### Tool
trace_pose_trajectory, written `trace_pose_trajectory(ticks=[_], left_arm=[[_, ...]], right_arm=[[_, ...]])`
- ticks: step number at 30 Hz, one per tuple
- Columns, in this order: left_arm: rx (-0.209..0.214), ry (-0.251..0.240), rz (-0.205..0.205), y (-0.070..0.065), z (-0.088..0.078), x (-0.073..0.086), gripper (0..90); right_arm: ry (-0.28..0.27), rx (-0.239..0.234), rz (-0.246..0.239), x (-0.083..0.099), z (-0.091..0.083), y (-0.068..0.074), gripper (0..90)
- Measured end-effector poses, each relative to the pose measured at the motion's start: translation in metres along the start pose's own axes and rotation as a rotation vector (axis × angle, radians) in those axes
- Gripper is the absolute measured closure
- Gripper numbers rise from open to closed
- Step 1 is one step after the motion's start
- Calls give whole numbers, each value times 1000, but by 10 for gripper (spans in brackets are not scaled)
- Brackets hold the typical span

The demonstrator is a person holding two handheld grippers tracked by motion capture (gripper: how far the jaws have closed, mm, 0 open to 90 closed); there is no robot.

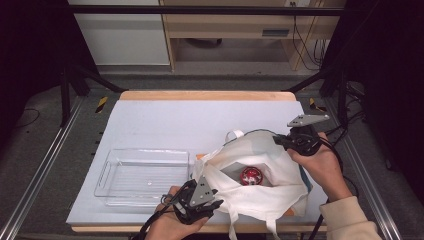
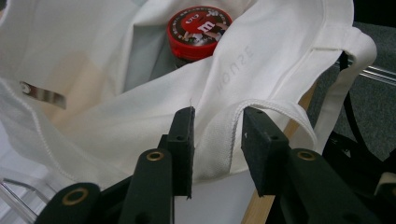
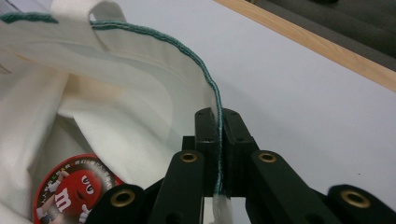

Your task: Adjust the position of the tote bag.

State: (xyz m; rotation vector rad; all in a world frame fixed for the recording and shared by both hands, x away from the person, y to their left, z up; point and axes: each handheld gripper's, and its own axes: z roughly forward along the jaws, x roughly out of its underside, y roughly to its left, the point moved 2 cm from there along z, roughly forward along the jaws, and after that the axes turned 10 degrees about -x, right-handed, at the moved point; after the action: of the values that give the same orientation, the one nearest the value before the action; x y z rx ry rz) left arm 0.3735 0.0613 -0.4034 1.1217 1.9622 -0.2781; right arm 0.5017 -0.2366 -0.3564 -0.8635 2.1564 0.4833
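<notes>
A white cloth tote bag (image 1: 260, 180) lies at the lower right of the high view, on the pale table (image 1: 200, 125), its mouth held open. Inside, near the middle of the opening, sits a jar with a red printed lid (image 1: 251, 175); it also shows at the top centre of the left gripper view (image 2: 199, 29) and at the lower left of the right gripper view (image 3: 70, 196).

The right gripper (image 1: 295, 142), at the right of the high view, has its jaws pinched tight on the bag's green-stitched rim (image 3: 212, 93), the cloth running straight down between them. The left gripper (image 1: 205, 205), at the bottom centre of the high view, stands partly open: in its own view the near hem (image 2: 261, 105) passes between the jaws with a gap on either side, so the pads do not seem to press it.

The risk lies on that loose side. With nothing clamping the near hem, the cloth may slump back over the jar and close the mouth, since one corner alone holds it. A pull by the right gripper could also drag the whole bag across the table or tip the jar. A clear plastic tray (image 1: 145, 175) sits empty at the lower left, just beside the bag.
</notes>
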Motion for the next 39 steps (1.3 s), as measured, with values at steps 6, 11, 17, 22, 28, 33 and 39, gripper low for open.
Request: trace_pose_trajectory(ticks=[6,11,17,22,28,33,39], left_arm=[[-8,-1,15,4,-13,-1,601],[-16,-37,-8,11,-18,-5,580],[17,-30,22,4,16,-19,487],[31,30,32,-5,52,-21,465],[54,61,23,-7,71,-16,546],[88,72,33,-11,72,-13,740],[98,73,37,-15,71,-5,885]], right_arm=[[0,-4,2,1,-2,2,868],[-5,-7,-1,0,-1,2,868],[-15,-20,1,2,-5,6,867],[-16,-26,-2,1,-6,7,867],[-20,-35,-11,1,-9,11,867],[-19,-39,-17,2,-10,14,869],[1,-31,-10,3,-5,8,873]])
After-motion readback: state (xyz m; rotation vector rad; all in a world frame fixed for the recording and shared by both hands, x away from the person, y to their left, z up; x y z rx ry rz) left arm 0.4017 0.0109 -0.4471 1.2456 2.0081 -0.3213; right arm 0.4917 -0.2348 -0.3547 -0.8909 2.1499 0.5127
